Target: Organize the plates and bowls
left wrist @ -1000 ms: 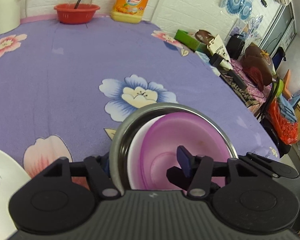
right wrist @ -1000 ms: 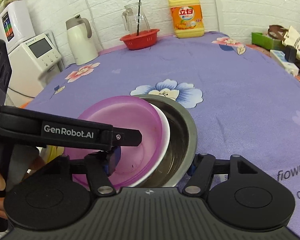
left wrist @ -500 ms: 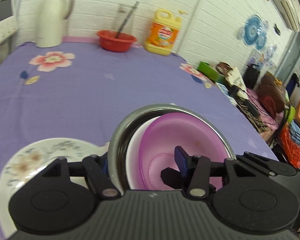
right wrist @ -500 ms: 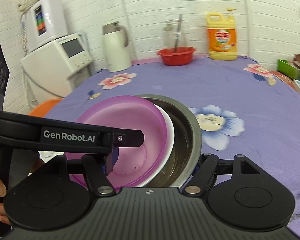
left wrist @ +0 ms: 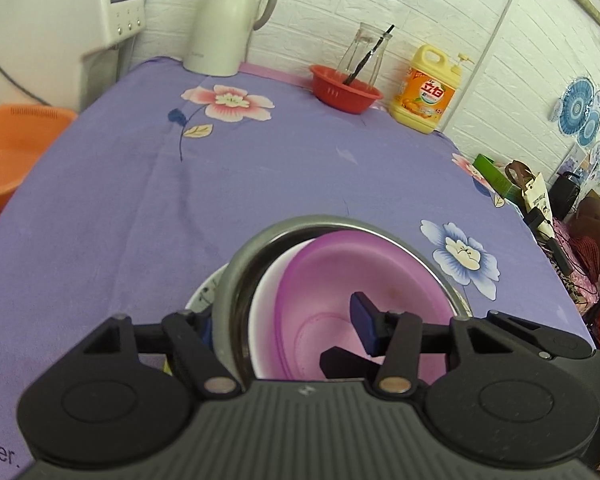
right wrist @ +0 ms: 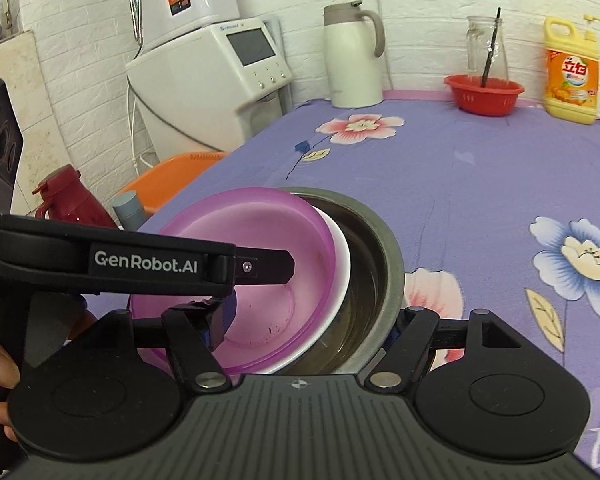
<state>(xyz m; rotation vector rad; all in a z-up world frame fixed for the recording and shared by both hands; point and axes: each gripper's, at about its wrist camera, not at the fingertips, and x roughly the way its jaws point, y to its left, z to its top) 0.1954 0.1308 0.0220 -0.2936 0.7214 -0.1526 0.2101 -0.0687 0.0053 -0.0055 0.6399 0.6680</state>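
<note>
As both claws stay clamped on opposite rims of the steel bowl (left wrist: 236, 276) stack, it now hangs over the floral plate (left wrist: 204, 292) — nesting looks imminent, left claw (left wrist: 284, 332) easing slightly, right claw (right wrist: 312, 328) firm.

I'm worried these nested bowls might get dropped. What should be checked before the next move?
1. Left gripper hold: jaws opening, with the walls of the steel bowl, white bowl and purple bowl between them: cannot tell.
2. Right gripper hold: it spans the same three walls on the opposite side: ok.
3. Nesting: the purple bowl sits off-centre and tilted in the white bowl: not ok.
4. Patterned plate underneath: only an edge shows, so whether it is centred under the bowls: cannot tell.
</note>
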